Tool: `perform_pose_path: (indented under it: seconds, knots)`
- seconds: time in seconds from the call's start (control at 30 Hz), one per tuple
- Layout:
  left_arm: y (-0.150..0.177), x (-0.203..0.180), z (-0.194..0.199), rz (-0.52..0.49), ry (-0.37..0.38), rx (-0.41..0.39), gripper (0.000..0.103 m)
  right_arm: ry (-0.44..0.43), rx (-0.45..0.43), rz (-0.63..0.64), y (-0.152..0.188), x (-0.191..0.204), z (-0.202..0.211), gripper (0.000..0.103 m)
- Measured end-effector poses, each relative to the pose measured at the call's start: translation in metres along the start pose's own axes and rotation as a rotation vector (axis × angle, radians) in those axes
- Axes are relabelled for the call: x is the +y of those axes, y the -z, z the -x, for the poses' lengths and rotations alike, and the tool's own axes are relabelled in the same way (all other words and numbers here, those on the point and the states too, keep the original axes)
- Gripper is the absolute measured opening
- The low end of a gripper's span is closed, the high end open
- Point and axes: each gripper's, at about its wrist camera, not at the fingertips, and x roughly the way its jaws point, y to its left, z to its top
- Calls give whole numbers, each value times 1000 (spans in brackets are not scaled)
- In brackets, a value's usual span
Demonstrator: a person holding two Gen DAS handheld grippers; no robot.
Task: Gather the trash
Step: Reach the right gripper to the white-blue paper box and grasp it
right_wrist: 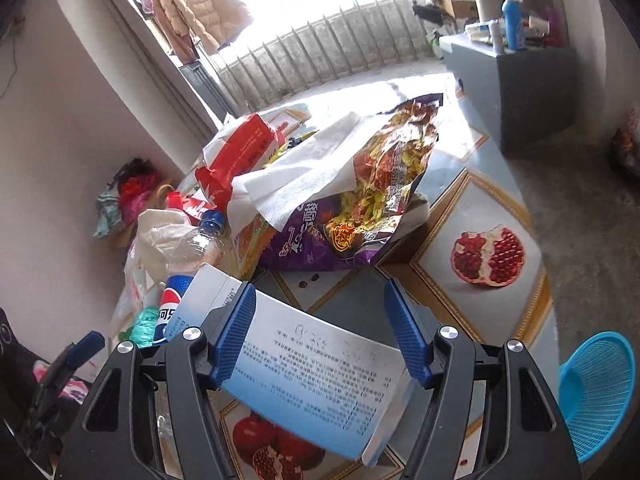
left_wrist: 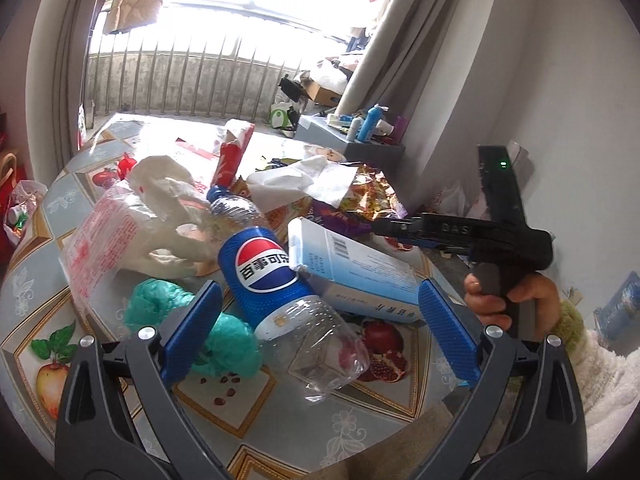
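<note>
Left tool (left_wrist: 320, 312) stands wide open astride the cola bottle (left_wrist: 266, 276), lower centre, gripping nothing. Right tool (right_wrist: 320, 332) brackets the blue-white carton (right_wrist: 312, 376), left pad touching, right clear. Recommend square closure across the carton before transfer to the blue basket (right_wrist: 600, 392), lower right.

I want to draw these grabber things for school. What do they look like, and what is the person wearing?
Each gripper has two black, curved plastic arms with shiny silver screws, ending in bright blue fingers with bumpy pads. The right gripper matches; seen from the side, its black body shows a tiny green light and raised letters. The person's sleeve is fluffy cream with a greenish cuff.
</note>
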Motion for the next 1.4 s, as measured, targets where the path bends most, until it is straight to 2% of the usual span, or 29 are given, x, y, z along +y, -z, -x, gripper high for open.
perform_pose_path:
  seconds: [0.03,0.1,0.37,0.43,0.5,0.53,0.57,0.6,0.7,0.77,0.9,1.0,1.1,1.23,1.4]
  knots:
    - [0,-3,-2,-6,11,2,93,-22,36,-24,0,-6,-8,65]
    - [-1,-9,-9,-22,33,19,79,-58,110,-68,6,-18,-18,65]
    - [3,-21,-25,-33,66,87,62,-188,239,-181,66,-38,14,66]
    - [4,-22,-27,-28,69,102,59,-176,246,-153,77,-31,25,66]
    - [5,-22,-26,-24,63,110,56,-127,209,-87,79,-20,37,67]
    - [5,-21,-24,-21,55,110,56,-95,187,-52,78,-14,41,69]
    - [4,-20,-22,-20,45,108,56,-55,159,-10,76,-8,43,76]
    - [4,-19,-19,-18,30,106,56,-34,141,19,74,-2,44,81]
    - [2,-12,-12,-4,-37,107,56,5,127,143,63,17,39,90]
    - [2,-3,-6,20,-78,112,56,13,152,254,61,33,25,92]
    - [-1,19,12,73,-151,101,56,89,213,368,72,52,3,92]
    - [-7,33,29,80,-213,62,56,140,239,352,81,49,-1,90]
    - [-15,45,38,78,-266,32,56,162,243,272,87,35,1,83]
    - [-25,60,37,44,-358,3,56,190,204,168,85,20,7,82]
    - [-22,73,5,-90,-501,71,56,214,191,103,79,11,8,82]
